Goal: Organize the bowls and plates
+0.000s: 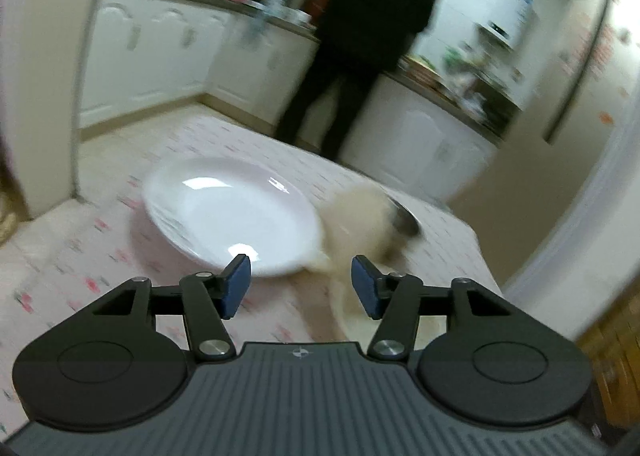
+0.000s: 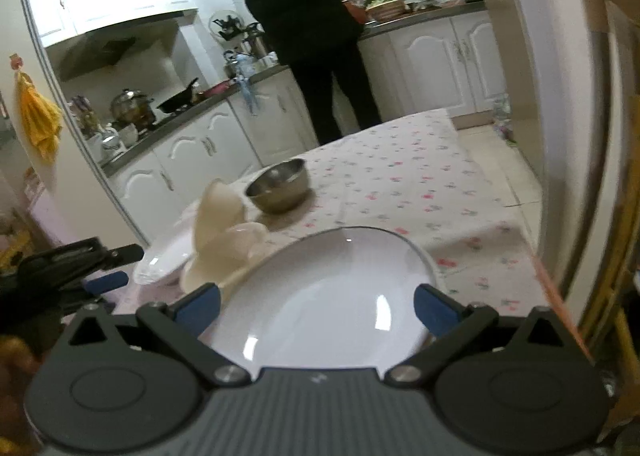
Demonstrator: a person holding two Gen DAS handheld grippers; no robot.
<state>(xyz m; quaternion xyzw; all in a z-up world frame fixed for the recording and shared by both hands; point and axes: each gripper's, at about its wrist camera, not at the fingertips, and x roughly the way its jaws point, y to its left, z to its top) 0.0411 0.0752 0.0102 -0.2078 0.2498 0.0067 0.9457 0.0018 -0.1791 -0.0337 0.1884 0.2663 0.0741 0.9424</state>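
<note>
Fingers of both the left gripper [image 1: 301, 283] and right gripper [image 2: 317, 306] stand apart and hold nothing, so sorting looks barely begun: two white plates [image 1: 230, 215] [image 2: 328, 308] lie apart near the tabletop's [image 2: 400, 183] near edge, a steel bowl [image 2: 280, 185] farther in.

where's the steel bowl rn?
Right wrist view: the steel bowl sits upright on the floral tablecloth, left of centre, just beyond the cream ceramic pieces and the near white plate.
</note>
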